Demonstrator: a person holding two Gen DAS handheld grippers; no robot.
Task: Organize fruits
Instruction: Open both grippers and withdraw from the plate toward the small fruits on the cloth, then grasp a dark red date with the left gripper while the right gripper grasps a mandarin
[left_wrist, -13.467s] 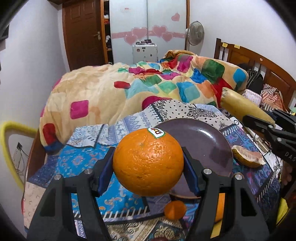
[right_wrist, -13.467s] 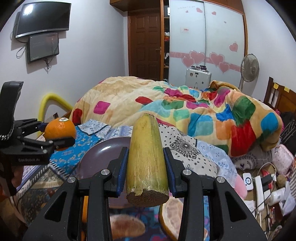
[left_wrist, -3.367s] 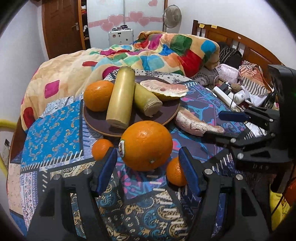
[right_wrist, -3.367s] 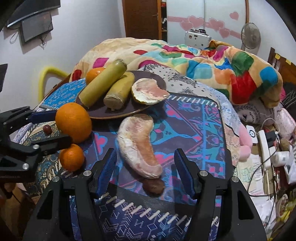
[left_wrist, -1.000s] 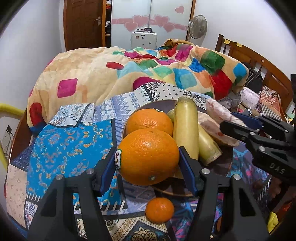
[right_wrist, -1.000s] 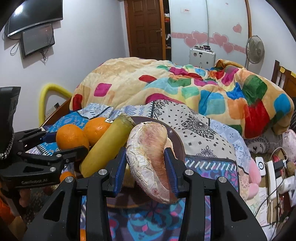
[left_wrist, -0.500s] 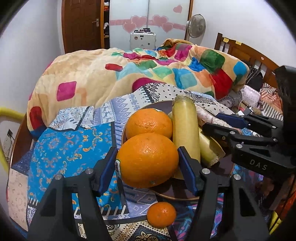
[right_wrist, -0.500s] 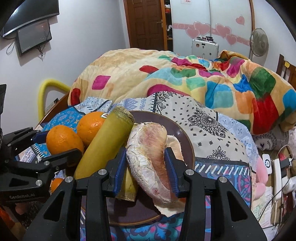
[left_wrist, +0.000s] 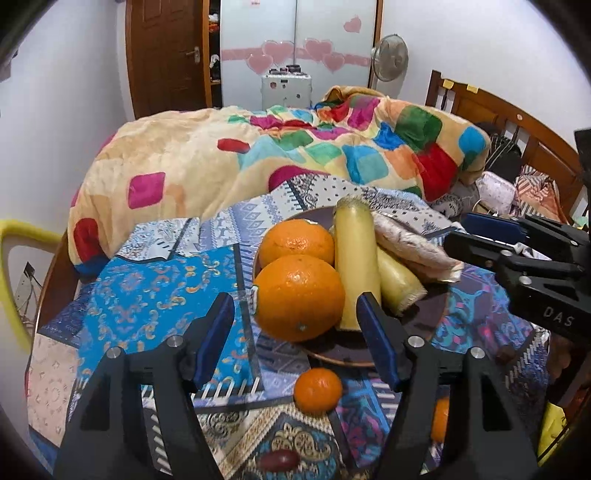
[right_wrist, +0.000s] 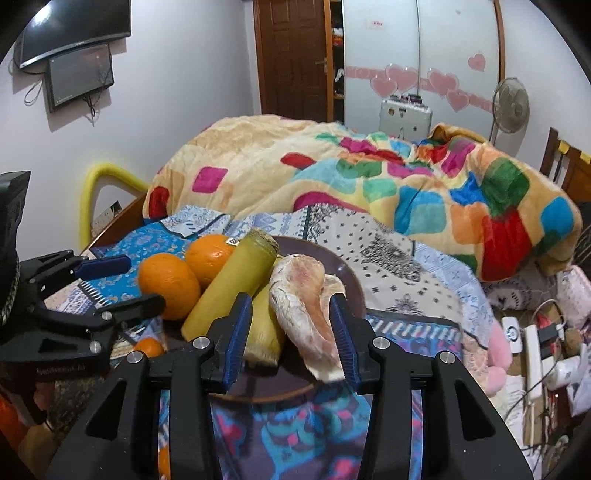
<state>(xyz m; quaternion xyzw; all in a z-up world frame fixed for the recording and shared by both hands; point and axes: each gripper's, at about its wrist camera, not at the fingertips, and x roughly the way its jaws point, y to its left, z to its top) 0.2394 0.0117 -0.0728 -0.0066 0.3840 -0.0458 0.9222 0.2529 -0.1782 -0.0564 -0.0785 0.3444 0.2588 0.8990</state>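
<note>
From the left wrist, the left gripper (left_wrist: 295, 325) has its jaws opening, clear of the big orange (left_wrist: 299, 297) resting on the brown plate (left_wrist: 424, 321), whose far rim the fruit hides. From the right wrist, the right gripper (right_wrist: 291, 332) stands parted around the pomelo segment (right_wrist: 306, 306) lying on the plate; contact with the right pad is unclear.

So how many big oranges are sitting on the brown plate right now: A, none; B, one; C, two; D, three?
C: two big oranges, a near one and a far one, lie side by side on the brown plate, left of the yellow stalks; the small orange lies off the plate, on the cloth.
</note>
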